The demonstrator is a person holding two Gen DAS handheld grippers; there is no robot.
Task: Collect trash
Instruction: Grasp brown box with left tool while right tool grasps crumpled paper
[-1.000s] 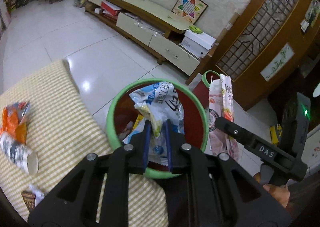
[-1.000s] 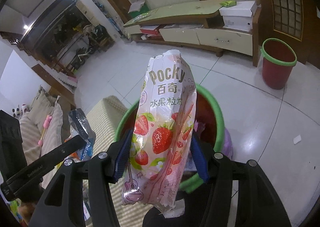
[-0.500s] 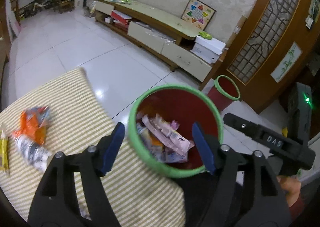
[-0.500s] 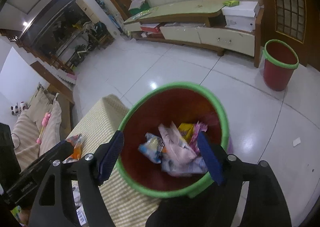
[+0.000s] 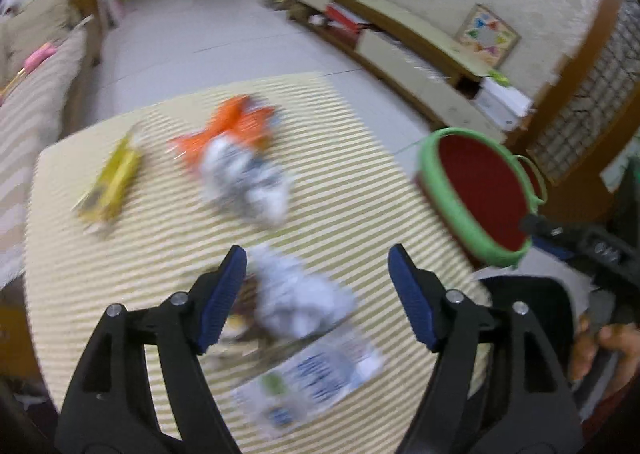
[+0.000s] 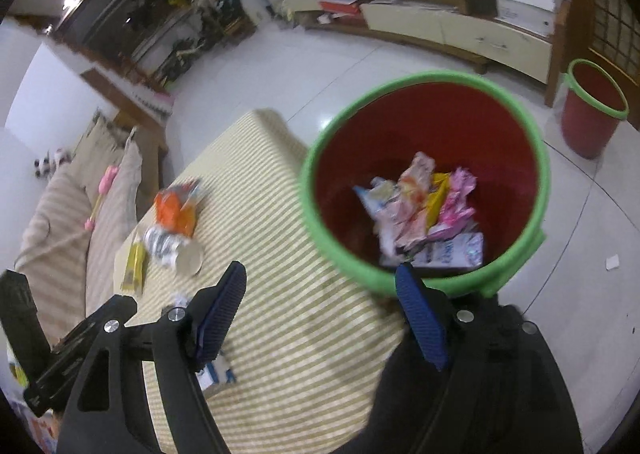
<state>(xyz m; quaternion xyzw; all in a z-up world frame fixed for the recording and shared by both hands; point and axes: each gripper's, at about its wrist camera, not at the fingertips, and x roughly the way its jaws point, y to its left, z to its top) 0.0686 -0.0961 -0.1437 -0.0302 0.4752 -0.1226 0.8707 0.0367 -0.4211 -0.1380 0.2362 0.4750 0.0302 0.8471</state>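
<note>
Striped woven yellow-cream surface (image 5: 340, 189) beside round red plastic bin with green rim (image 6: 424, 189), crumpled wrappers inside. White crumpled paper wad (image 5: 296, 298) lies on surface between jaws of left hand-held gripper (image 5: 318, 290); right hand-held gripper (image 6: 320, 314) by bin rim; both just opened wide, empty.

Evenly lit indoors; heavy motion blur on tabletop (image 5: 340, 189) litter, milder on bin (image 6: 424, 189); glare on floor (image 6: 328, 117); fisheye bending, dark corners

Glossy white tiled floor (image 6: 400, 65), long low cabinet (image 6: 440, 21), striped sofa (image 6: 60, 221).
</note>
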